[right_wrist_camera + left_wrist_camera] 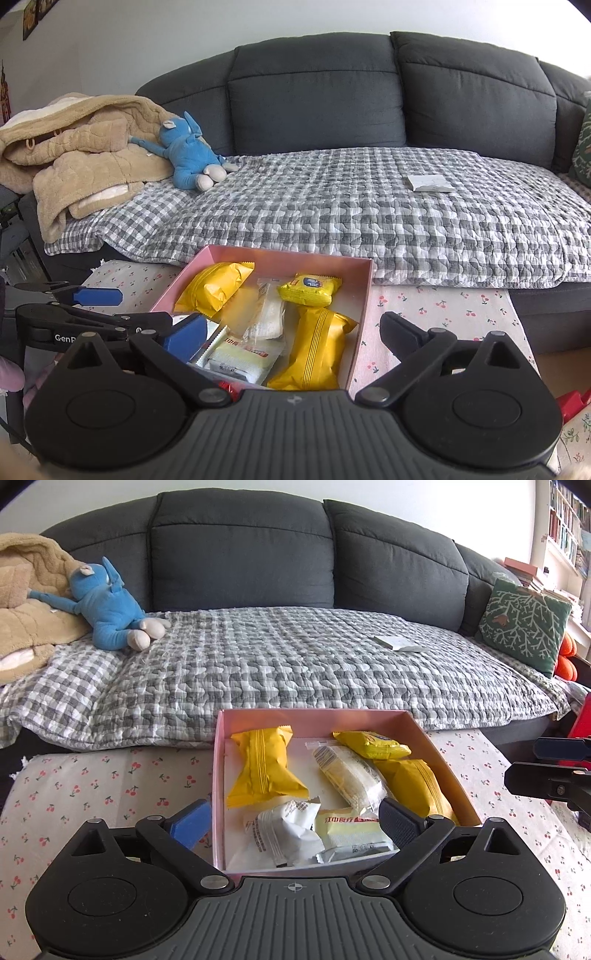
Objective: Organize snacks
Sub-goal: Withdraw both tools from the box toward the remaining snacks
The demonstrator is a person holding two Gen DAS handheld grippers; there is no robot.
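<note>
A pink open box (pixel 314 716) (pixel 280 258) sits on a cherry-print cloth (pixel 92 786) and holds several snack packets. Among them are a yellow packet (pixel 264 768) (pixel 214 288), a small yellow bag (pixel 371 744) (pixel 310 290), a long yellow packet (pixel 410 786) (pixel 317 350), a clear-wrapped bar (pixel 347 771) (pixel 266 317), a crumpled white wrapper (pixel 284 827) and a pale yellow packet (pixel 351 830) (pixel 243 358). My left gripper (pixel 295 819) is open over the box's near left corner and holds nothing. My right gripper (pixel 291 330) is open over the near right corner, also empty.
Behind the box is a dark grey sofa (pixel 240 554) covered by a grey checked quilt (pixel 295 664). On it lie a blue plush toy (pixel 107 609), a beige blanket (pixel 74 158), a green cushion (pixel 524 620) and a flat white packet (pixel 399 642). Something red (pixel 572 400) sits at the right edge.
</note>
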